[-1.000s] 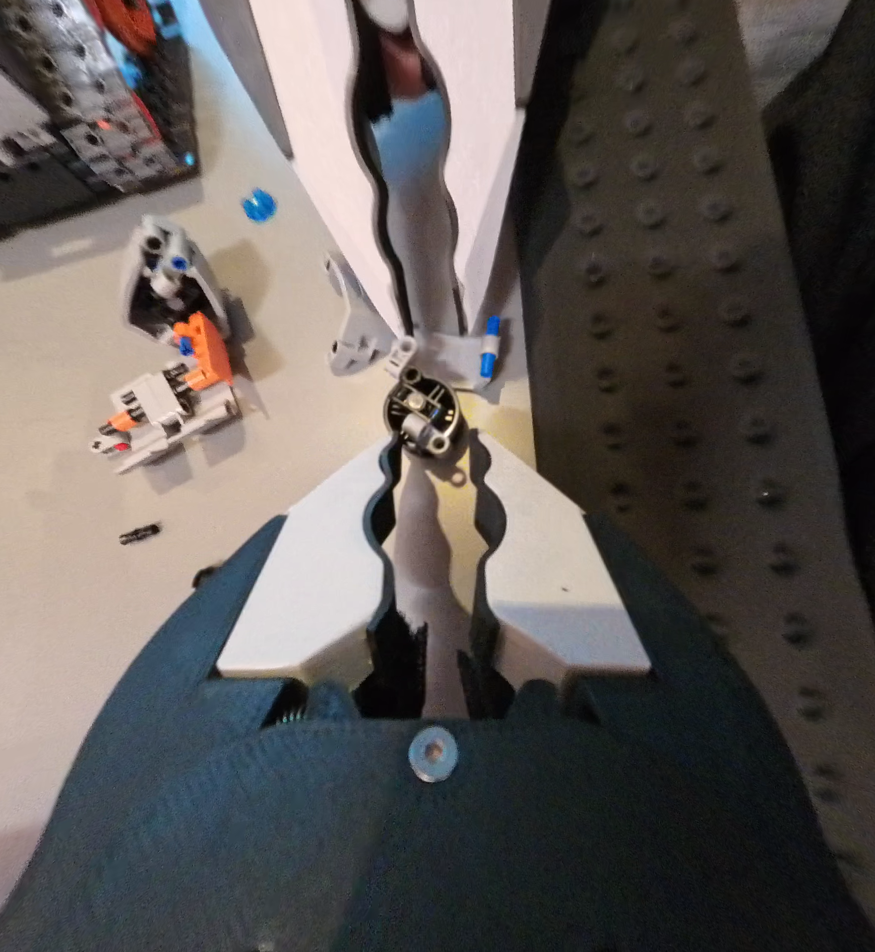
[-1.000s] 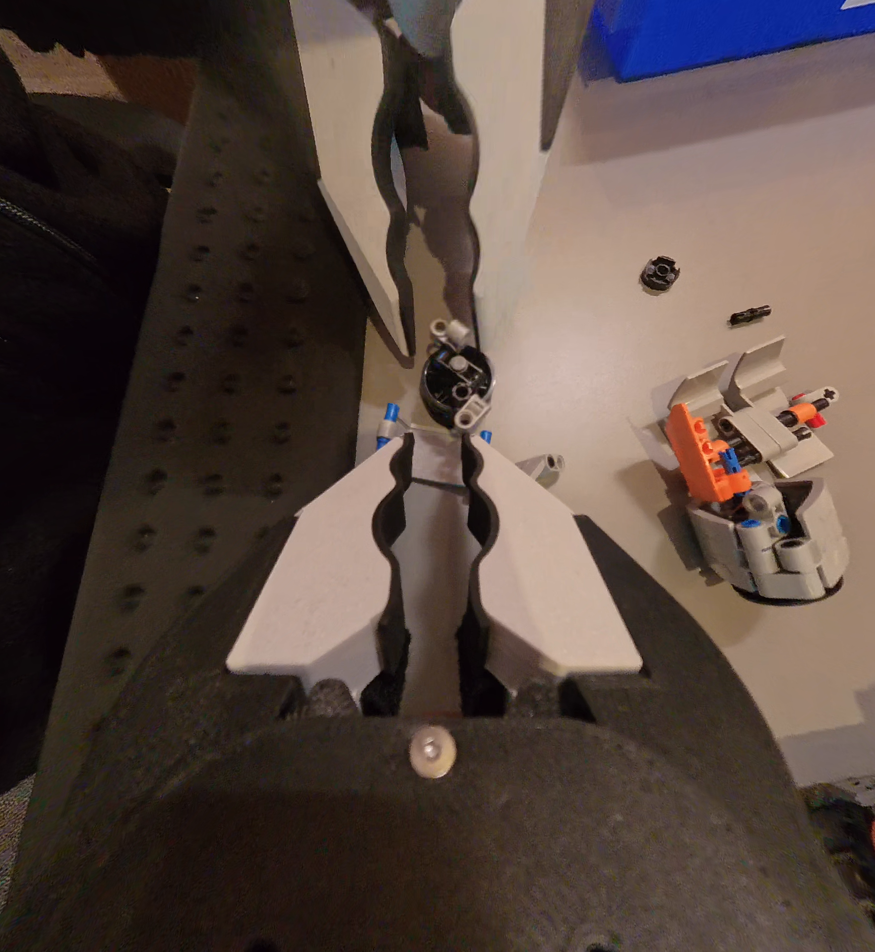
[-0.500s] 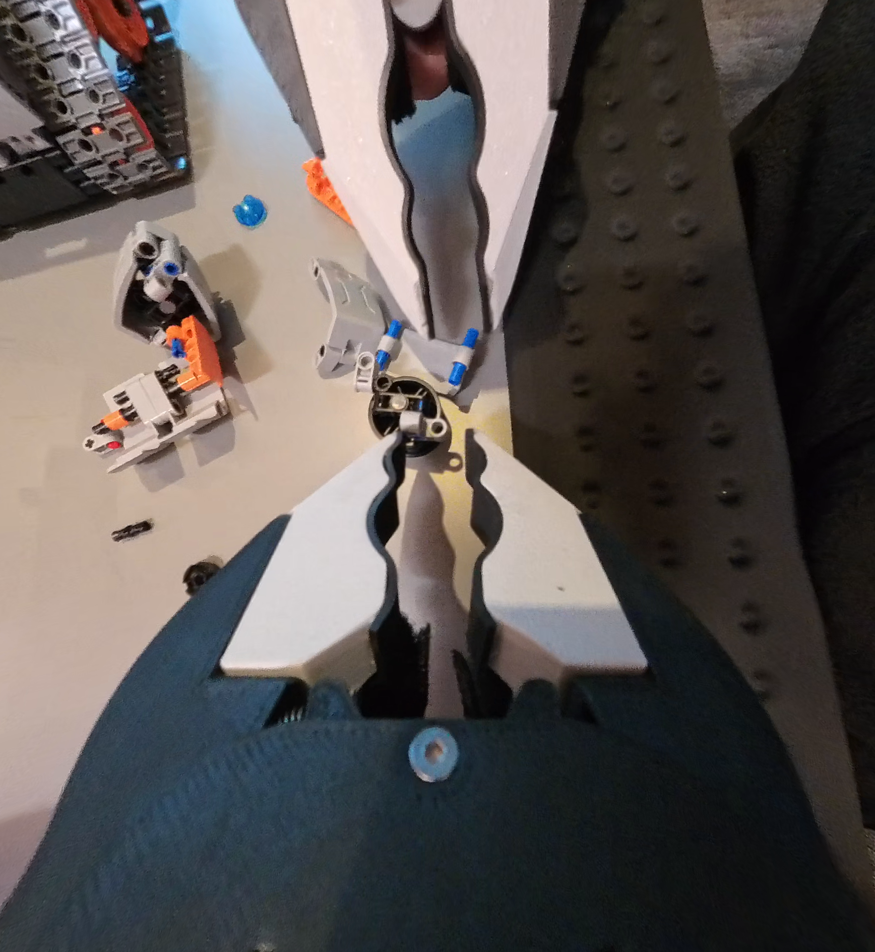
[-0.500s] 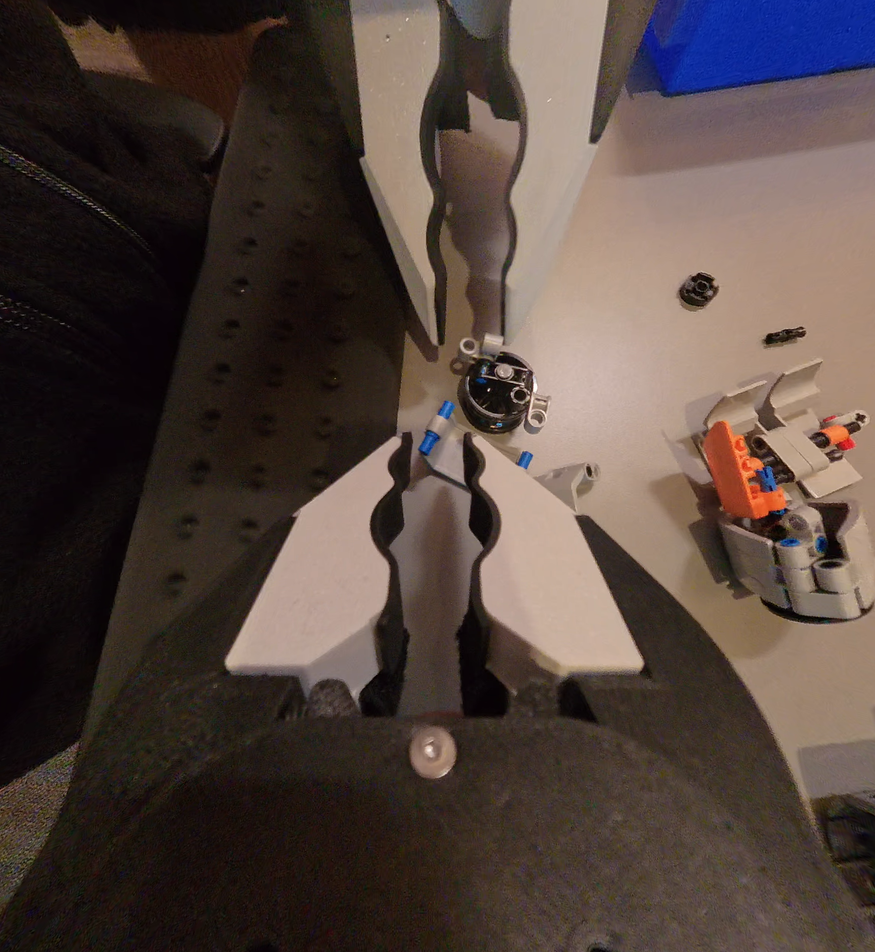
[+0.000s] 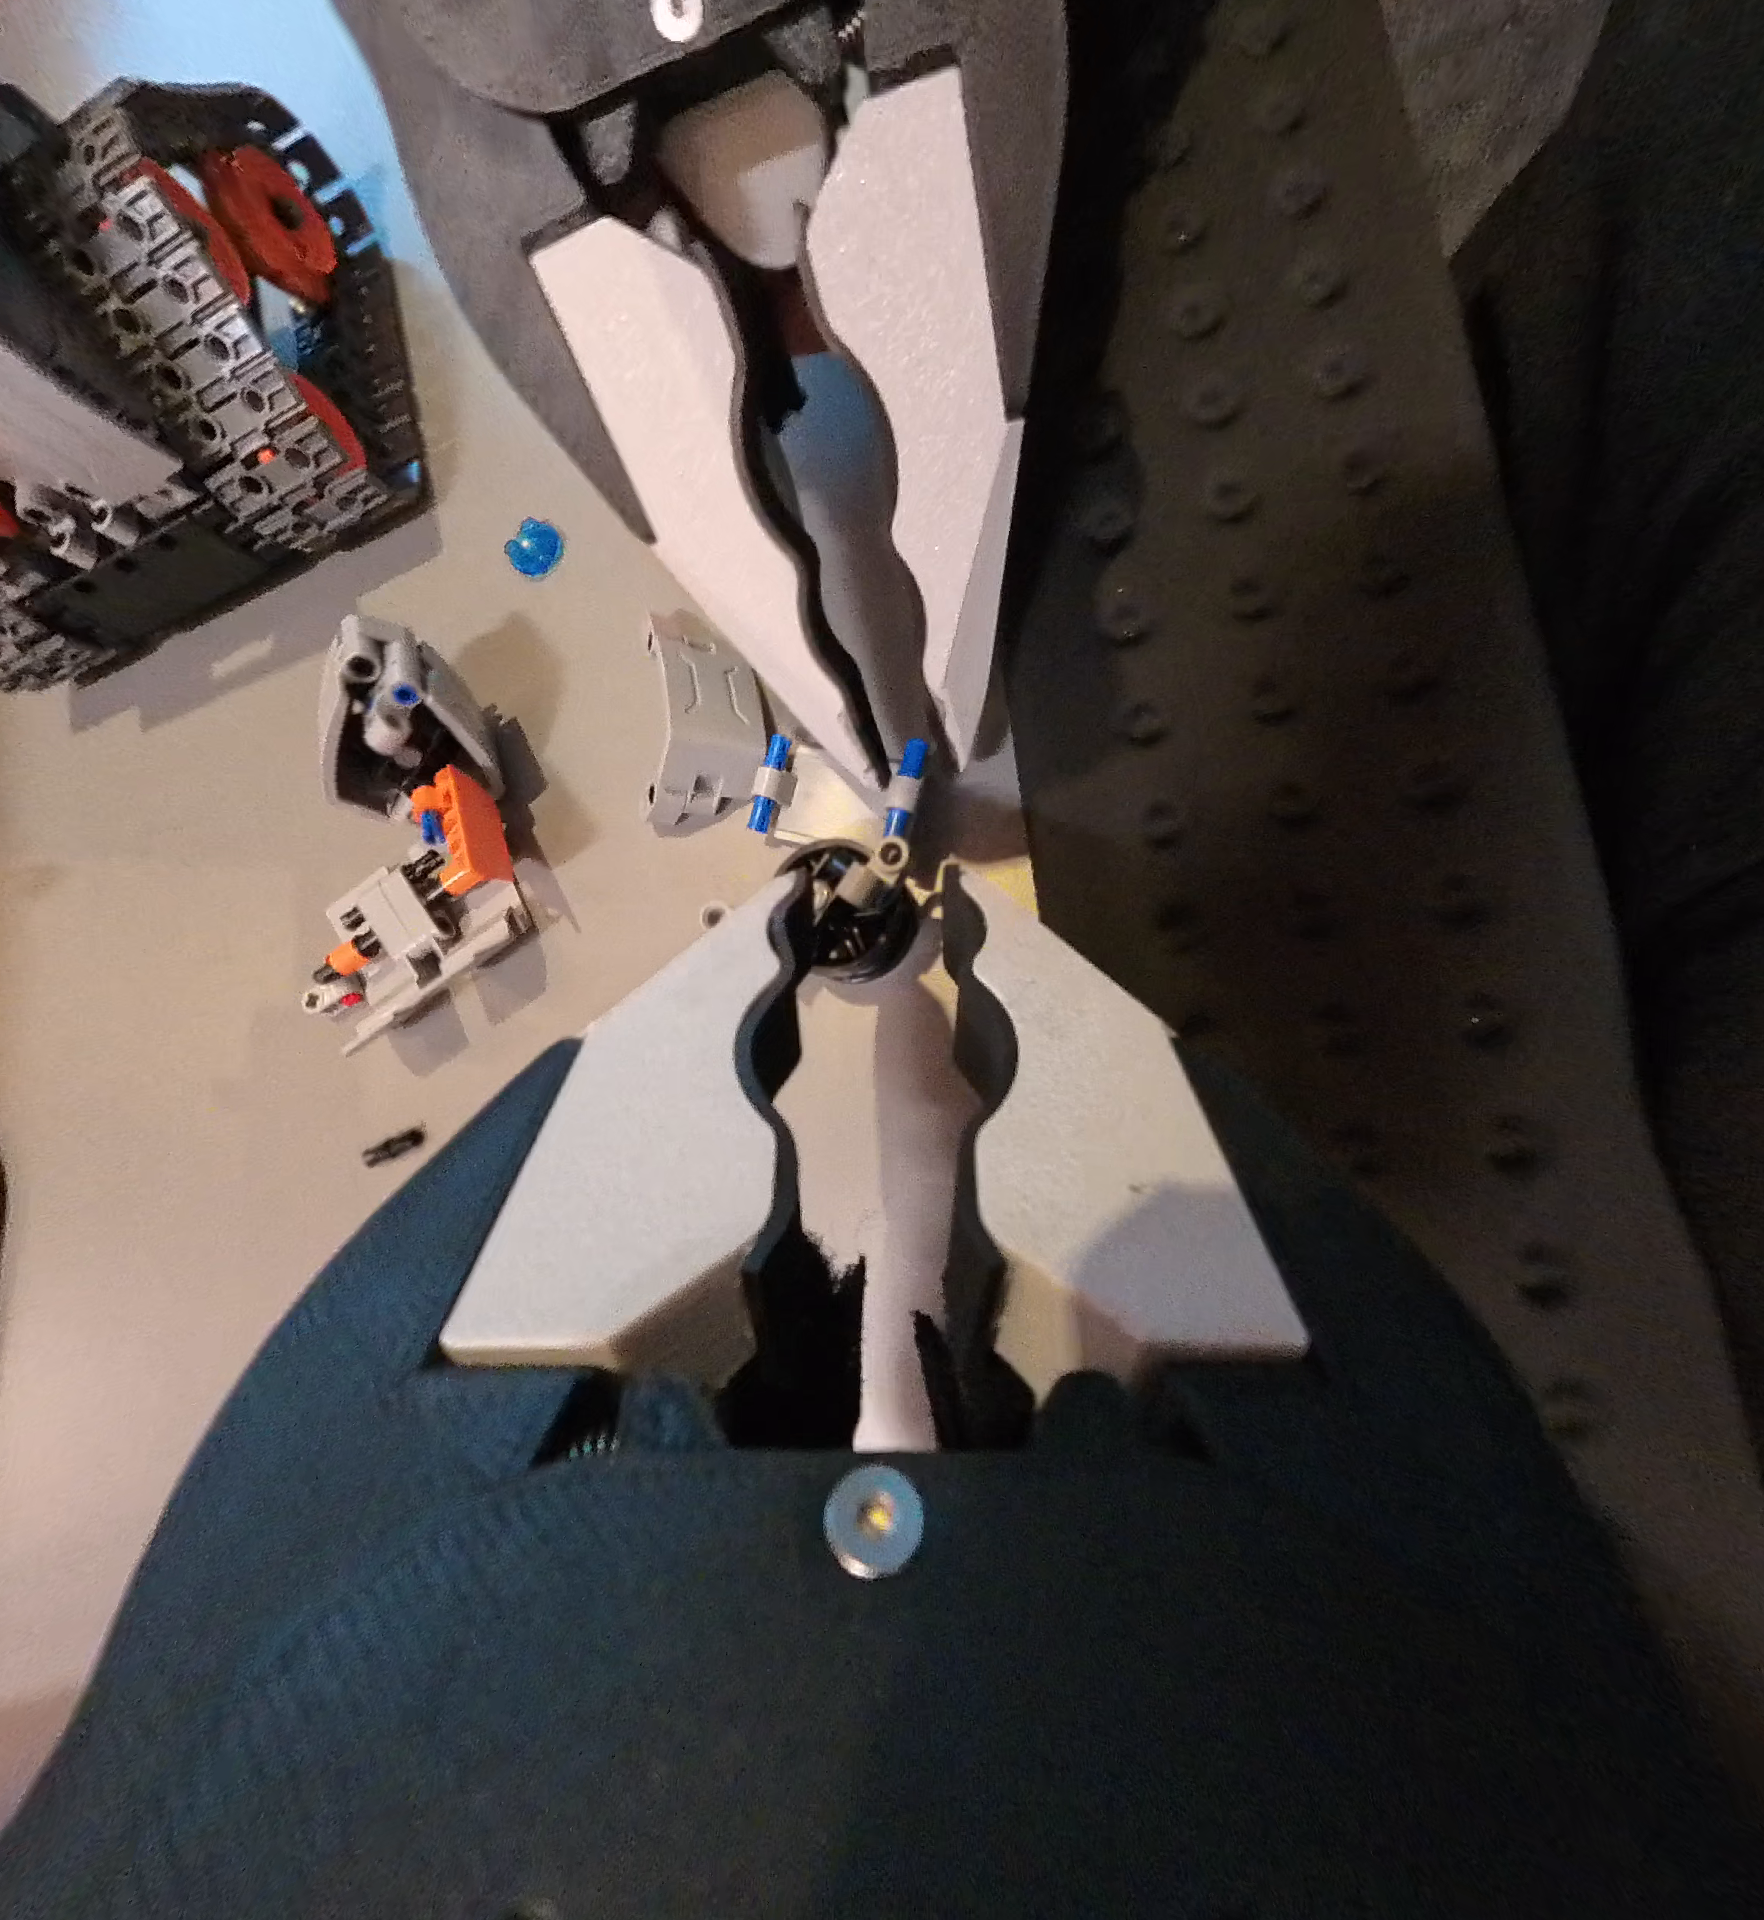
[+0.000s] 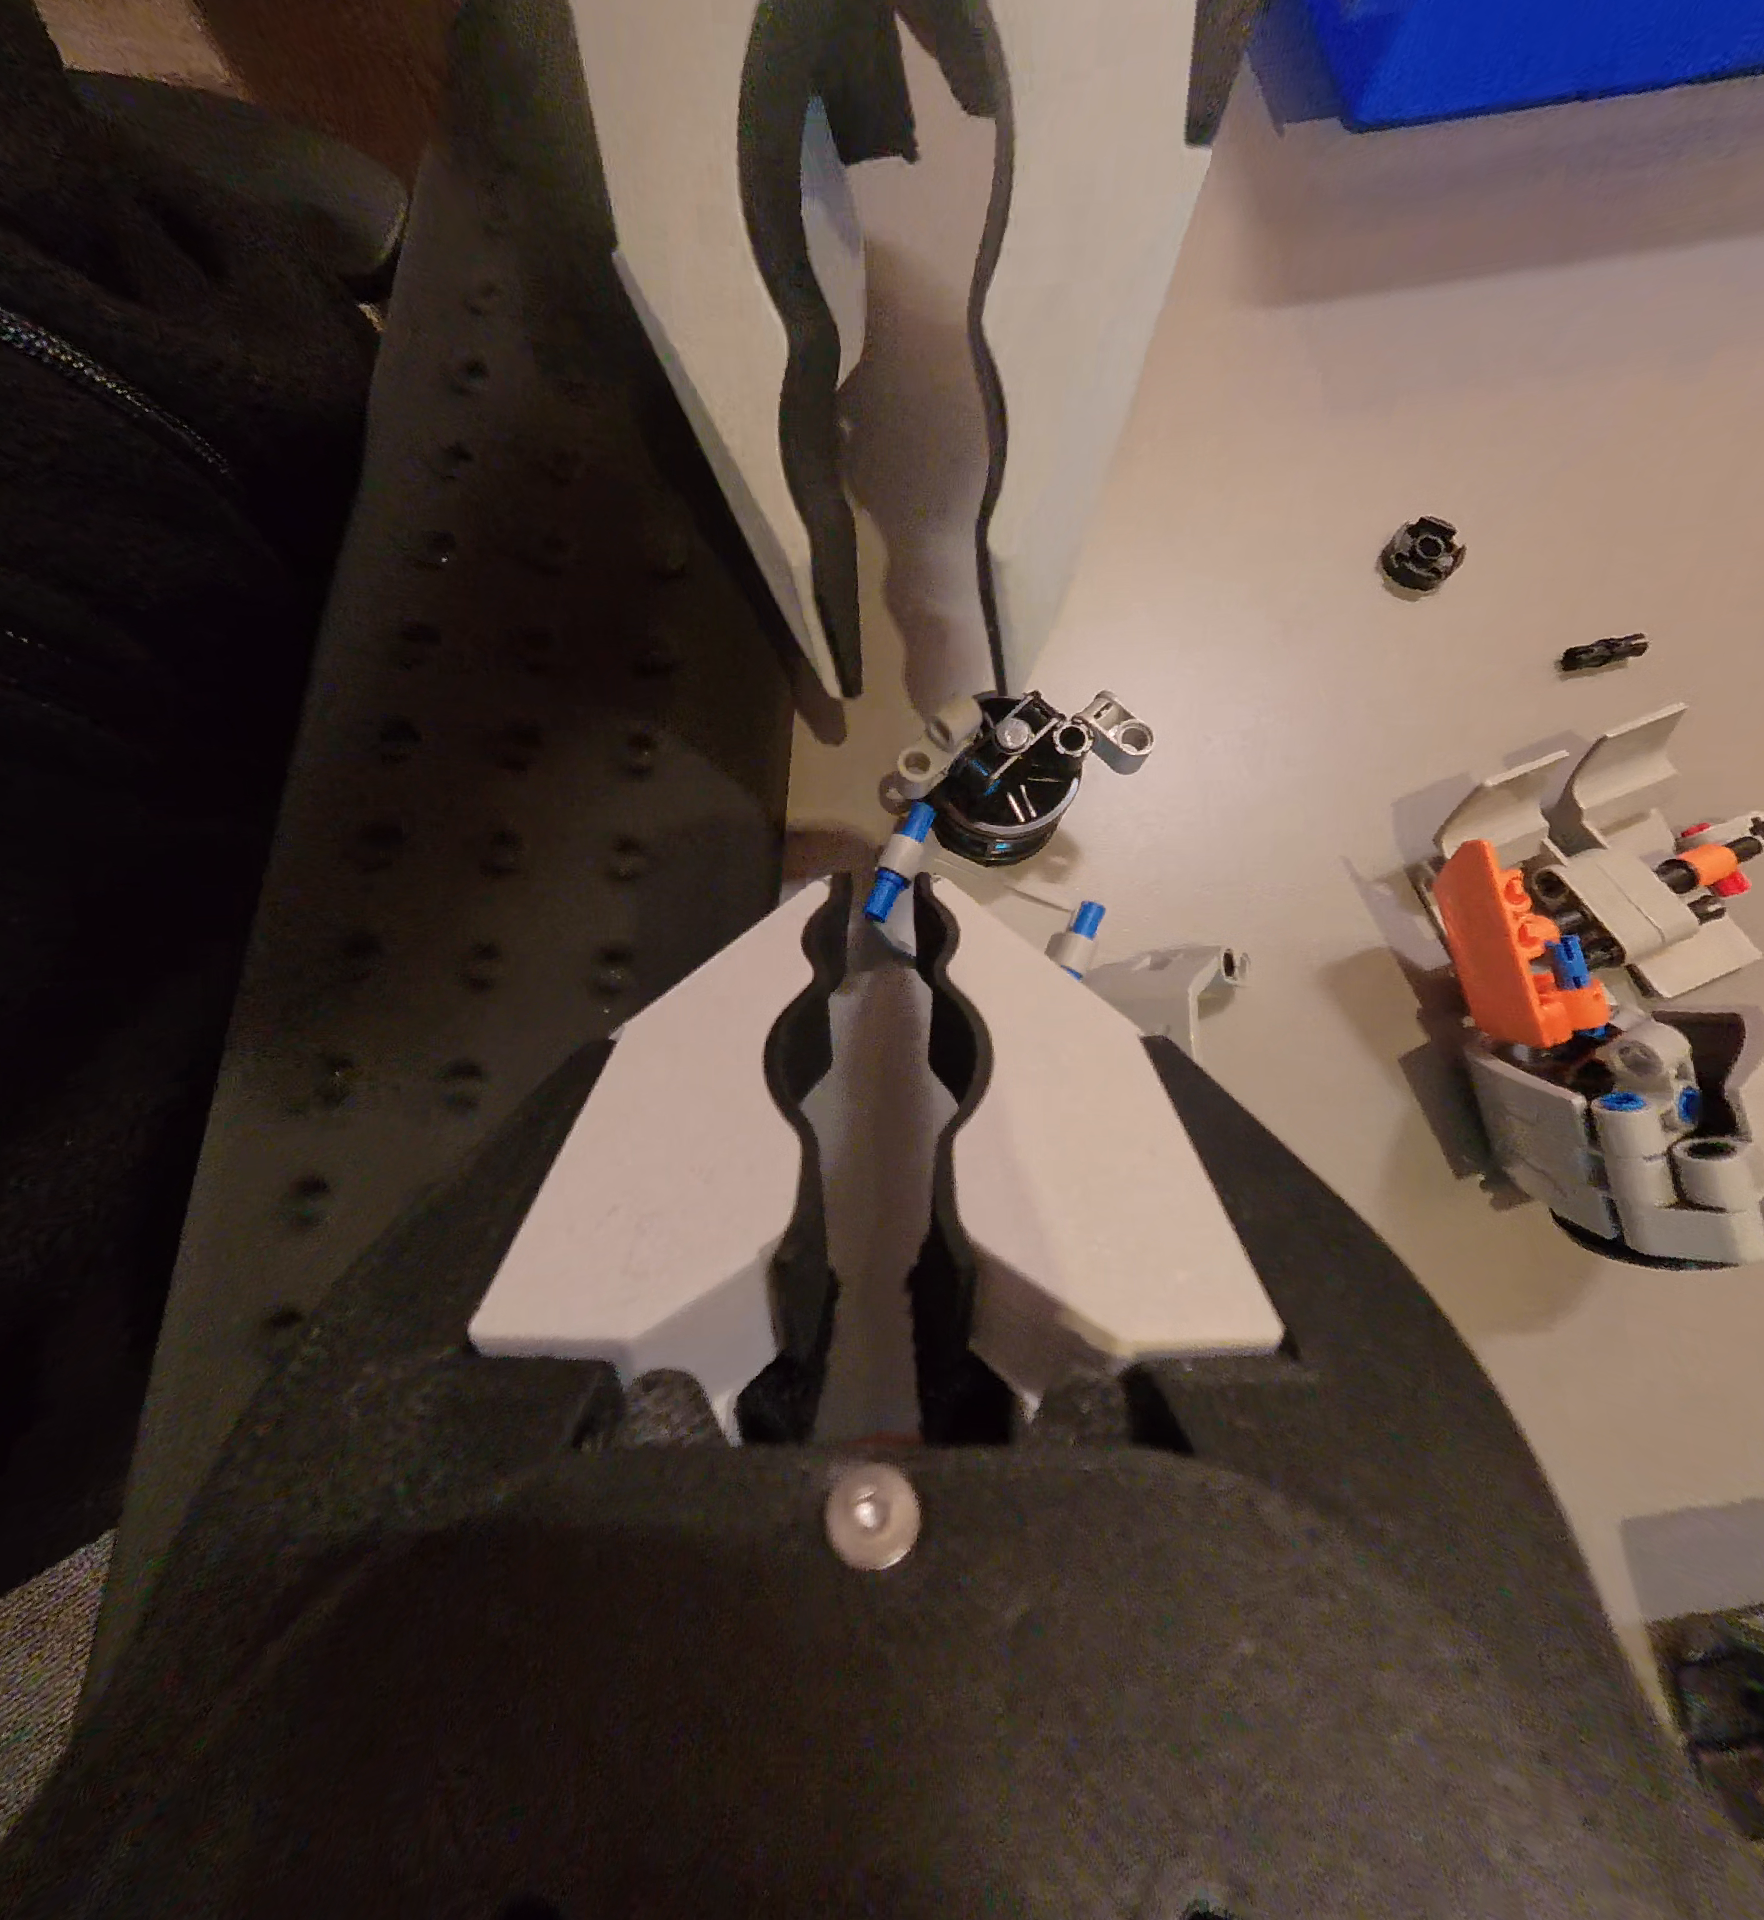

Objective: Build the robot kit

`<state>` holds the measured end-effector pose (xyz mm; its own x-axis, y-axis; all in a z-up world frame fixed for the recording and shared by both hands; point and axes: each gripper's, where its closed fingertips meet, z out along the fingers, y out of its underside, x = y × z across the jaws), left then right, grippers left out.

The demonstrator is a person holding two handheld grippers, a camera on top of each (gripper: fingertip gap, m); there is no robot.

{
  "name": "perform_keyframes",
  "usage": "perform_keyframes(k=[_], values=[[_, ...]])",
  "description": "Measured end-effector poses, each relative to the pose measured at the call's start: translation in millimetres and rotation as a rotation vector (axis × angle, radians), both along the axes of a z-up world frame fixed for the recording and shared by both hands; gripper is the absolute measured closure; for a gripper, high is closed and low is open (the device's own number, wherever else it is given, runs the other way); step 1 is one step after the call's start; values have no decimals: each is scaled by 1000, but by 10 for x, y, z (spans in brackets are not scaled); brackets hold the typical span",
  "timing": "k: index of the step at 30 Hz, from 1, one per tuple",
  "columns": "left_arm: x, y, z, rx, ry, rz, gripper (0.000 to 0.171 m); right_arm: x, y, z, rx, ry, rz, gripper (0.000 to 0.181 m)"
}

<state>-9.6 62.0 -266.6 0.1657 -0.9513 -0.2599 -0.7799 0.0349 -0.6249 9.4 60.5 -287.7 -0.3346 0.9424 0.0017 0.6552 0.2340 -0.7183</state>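
Note:
A black round piece [image 5: 852, 930] with grey connectors lies on the beige table near its edge. My left gripper [image 5: 865, 894] is open and its tips stand on either side of this piece. The piece also shows in the right wrist view [image 6: 1003, 784], just past the left gripper's tips [image 6: 919, 681]. My right gripper [image 6: 878, 888] has its jaws narrowed onto the end of a blue and grey pin [image 6: 899, 857]. The pin's other end reaches the round piece. From the left wrist view the right gripper [image 5: 914, 764] points down at the same pin [image 5: 904, 795]. A second blue and grey pin [image 5: 769, 784] lies beside it.
A grey curved panel [image 5: 701, 727] lies by the pins. A grey and orange sub-assembly [image 6: 1584, 987] sits farther off, with a black pin [image 6: 1605, 652] and a small black round piece [image 6: 1423, 551]. A tracked model [image 5: 130, 416] and a blue stud [image 5: 533, 548] lie beyond. A dark dimpled strip [image 5: 1273, 623] borders the table. The grippers are tip to tip, or close to it.
My left gripper moved forward, so the round piece now sits between its tips. My right gripper shifted sideways and its jaws narrowed onto the pin. The round piece turned a little.

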Motion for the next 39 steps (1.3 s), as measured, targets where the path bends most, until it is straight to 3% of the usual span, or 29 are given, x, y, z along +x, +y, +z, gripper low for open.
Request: perform_keyframes(k=[6, 13, 21, 28, 39], values=[[43, 50, -135, 60, 128, -53, 154, -16, -7, -33, 6, -8, 1, 174], [33, 97, -116, 61, 117, -32, 164, -22, 17, -20, 6, 4, -7, 177], [56, 105, -73, 52, 128, -25, 154, -24, 2, -40, -6, -4, 2, 177], [42, 108, -143, 28, 186, -41, 167, -33, 1, -31, 3, 4, 2, 177], [-64, 91, -150, -22, 196, 0, 160, -74, -8, -41, 19, 6, 1, 178]])
